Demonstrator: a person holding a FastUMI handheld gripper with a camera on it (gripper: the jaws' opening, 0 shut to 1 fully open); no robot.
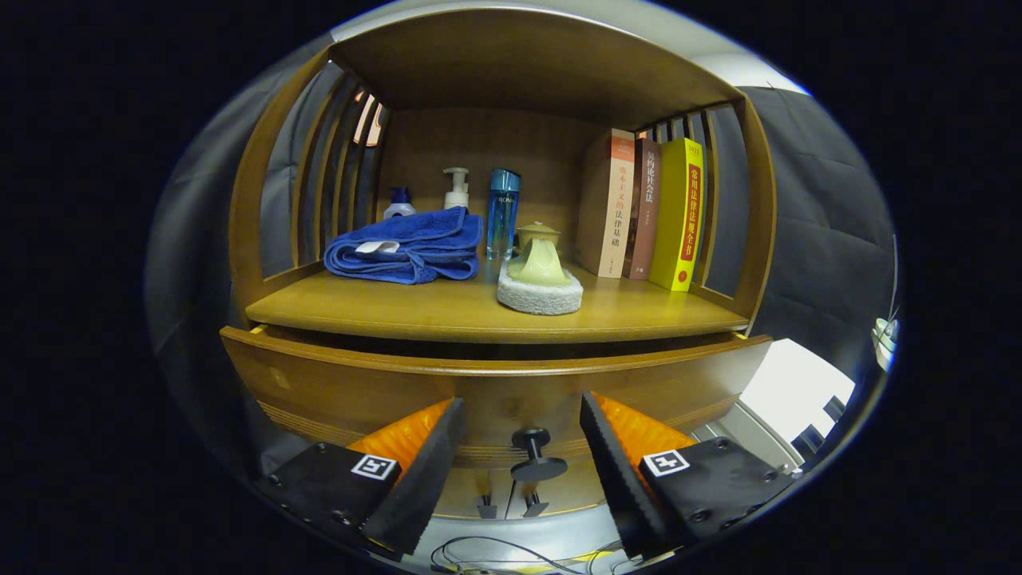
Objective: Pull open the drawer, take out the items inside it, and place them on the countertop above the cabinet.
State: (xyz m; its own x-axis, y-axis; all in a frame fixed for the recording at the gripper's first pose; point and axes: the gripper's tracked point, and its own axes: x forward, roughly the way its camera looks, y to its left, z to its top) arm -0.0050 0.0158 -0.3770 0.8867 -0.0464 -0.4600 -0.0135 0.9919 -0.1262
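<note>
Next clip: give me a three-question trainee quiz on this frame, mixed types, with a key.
1. True or false: the gripper is shut on the drawer knob.
2. The scrub sponge sits nearest which item? A) blue towel B) yellow book C) blue bottle
3. Fill in: the drawer front stands slightly ____.

Key: 1 false, the fingers are apart with the knob between them; 2 C; 3 open.

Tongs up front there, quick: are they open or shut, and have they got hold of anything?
Tongs: open, holding nothing. The drawer's black knob sits between the two fingers, untouched by either.
</note>
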